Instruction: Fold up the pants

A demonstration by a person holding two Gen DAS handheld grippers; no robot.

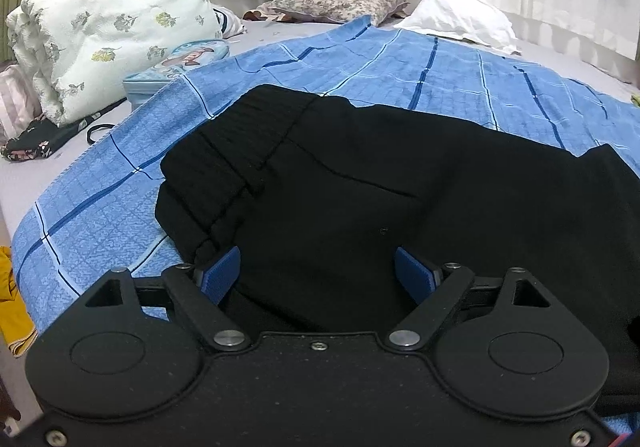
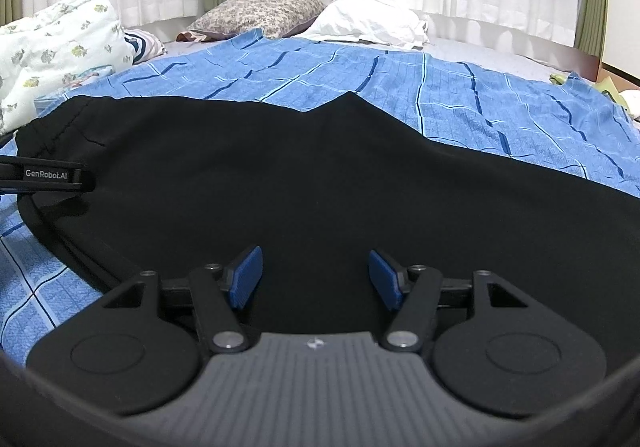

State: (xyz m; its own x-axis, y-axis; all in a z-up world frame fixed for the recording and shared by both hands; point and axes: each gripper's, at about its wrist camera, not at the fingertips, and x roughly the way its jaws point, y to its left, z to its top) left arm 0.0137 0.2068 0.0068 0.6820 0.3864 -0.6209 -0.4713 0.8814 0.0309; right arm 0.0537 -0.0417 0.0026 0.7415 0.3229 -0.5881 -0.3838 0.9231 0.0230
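The black pants lie flat on a blue checked blanket spread over the bed, and both grippers hang over their near edge.

On the left, the left gripper has its blue fingers spread wide with nothing pinched; black cloth lies under and between them, but the pads do not press on it. The ribbed waistband starts just beside the left-hand finger and runs up and away from it, so this gripper sits at the waist end. Further left of the fingers, on the bed, lies a folded floral quilt.

From the waistband the cloth stretches rightwards, across in front of both grippers rather than away from them; that is its long axis as far as can be seen, since the leg ends run out of view on the right.

On the right, the right gripper likewise has its fingers spread and bare, hovering over plain black cloth further along the garment. The body of the left gripper shows at the far left of this view, over the waist end. Straight ahead of the right fingers the far edge of the pants rises to a point against the blanket.

Judging by this, the left hand is nearer the waistband and the right hand nearer the legs; the near edge directly below the fingers looks like the likely place to grasp.
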